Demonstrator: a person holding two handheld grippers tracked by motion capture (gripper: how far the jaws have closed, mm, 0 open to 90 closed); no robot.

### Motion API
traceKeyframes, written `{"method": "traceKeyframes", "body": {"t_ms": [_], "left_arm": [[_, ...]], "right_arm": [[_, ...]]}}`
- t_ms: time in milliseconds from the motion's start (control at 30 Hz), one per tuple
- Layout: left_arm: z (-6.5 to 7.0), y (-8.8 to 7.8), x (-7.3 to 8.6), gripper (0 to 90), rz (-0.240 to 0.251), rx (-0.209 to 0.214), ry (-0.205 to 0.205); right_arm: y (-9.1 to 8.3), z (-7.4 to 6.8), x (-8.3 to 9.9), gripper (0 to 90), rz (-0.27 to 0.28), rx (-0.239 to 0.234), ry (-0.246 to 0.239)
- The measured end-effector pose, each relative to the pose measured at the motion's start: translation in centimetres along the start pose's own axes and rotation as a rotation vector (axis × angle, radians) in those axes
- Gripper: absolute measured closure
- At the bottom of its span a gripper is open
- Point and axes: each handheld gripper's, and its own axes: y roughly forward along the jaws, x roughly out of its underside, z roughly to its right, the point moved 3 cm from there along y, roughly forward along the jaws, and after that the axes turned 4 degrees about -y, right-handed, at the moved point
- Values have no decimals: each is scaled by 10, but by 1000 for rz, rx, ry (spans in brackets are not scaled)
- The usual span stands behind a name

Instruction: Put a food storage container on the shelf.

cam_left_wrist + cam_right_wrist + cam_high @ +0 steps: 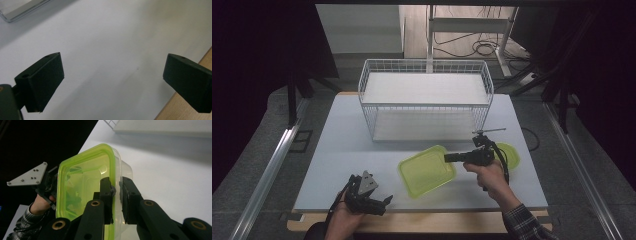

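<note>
1. Two grippers in hand: my right gripper [116,188] pinches the rim of the clear plastic box with yellow-green lid [427,170], held tilted just above the white table [337,150], near the white wire rack [425,100].
2. My left gripper [369,197] rests at the table's near edge, jaws spread w/ nothing between.

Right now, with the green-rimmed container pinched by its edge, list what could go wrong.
1. The right claw grips the clear plastic container with the lime-green rim by one wall only, so it hangs tilted; it may pivot or slip out.
2. The white wire basket shelf stands just beyond; a swing forward could knock the container against its wires.
3. The left claw hangs open over the white table near its edge, too far off to steady the container if it slips.
</note>
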Motion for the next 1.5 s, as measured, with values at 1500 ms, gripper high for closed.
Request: {"method": "traceKeyframes", "body": {"t_ms": [1500], "left_arm": [[0,-4,-3,19,73,83,-44]], "right_arm": [[-39,-25,-84,802,171,-2,-7]]}}
